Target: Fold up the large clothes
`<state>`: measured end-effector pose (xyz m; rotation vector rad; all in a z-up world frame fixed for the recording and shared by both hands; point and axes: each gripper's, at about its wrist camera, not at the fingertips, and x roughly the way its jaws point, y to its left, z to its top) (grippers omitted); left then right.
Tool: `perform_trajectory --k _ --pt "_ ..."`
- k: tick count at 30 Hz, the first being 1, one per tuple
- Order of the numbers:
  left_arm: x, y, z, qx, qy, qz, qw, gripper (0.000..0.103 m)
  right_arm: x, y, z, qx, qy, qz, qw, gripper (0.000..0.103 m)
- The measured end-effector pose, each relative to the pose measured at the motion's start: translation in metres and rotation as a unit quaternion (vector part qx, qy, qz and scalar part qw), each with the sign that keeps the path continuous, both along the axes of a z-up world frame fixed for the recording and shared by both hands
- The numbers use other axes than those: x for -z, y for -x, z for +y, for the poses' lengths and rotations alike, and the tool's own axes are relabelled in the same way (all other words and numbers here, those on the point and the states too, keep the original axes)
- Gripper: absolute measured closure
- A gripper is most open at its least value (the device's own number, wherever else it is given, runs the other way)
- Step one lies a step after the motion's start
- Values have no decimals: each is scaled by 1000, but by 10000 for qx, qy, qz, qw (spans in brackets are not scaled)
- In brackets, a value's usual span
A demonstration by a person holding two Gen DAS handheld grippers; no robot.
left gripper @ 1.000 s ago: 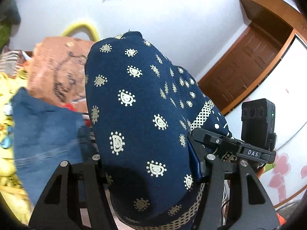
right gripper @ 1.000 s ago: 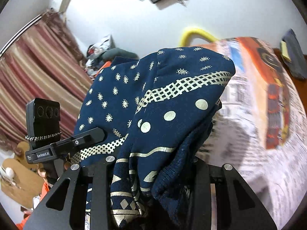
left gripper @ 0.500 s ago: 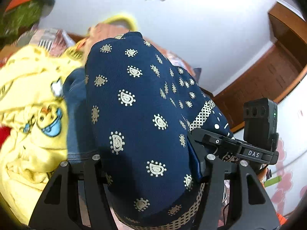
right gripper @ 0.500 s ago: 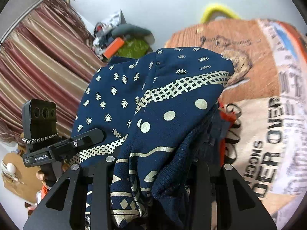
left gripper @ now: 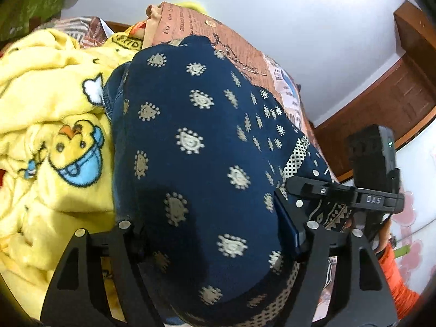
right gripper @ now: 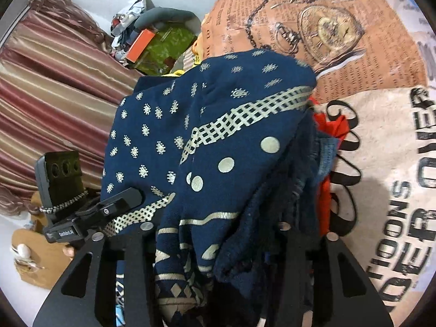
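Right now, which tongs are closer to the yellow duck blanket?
Left. The left tongs, shut on the navy patterned garment, sit right beside the yellow duck blanket. The right tongs hold the same garment over the newspaper-print bedsheet, where the blanket barely shows.

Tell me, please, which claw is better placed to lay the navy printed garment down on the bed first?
Probably the right claw: its bunch of navy garment hangs over bare newspaper-print bedsheet. The left claw faces the piled yellow blanket.
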<state>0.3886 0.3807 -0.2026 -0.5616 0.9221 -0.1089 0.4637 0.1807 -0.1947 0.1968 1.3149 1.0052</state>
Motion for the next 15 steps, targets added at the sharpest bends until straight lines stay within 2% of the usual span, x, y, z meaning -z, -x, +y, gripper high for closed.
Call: perform_trajectory --k 3,5,8,11,12,15 --pt "-15 10 -15 49 -584 70 9983 29 -20 14 -8 13 276 -471 9985 53" --pt "-23 16 -22 22 -832 112 9965 29 -27 20 -11 13 431 -755 9962 53" --pt "-35 29 -30 -98 -1166 105 9931 29 -43 36 -16 22 671 -1352 9885 53" --pt "-47 45 -39 -235 -1564 -73 9874 29 -59 52 -20 33 798 -1983 9769 53" --pt "-50 51 -43 -263 -1702 -147 9849 29 -66 60 -22 42 776 -2236 9716 51" --pt "-55 66 -57 -183 -1993 -319 9793 26 -72 70 -21 34 675 -2466 9667 34"
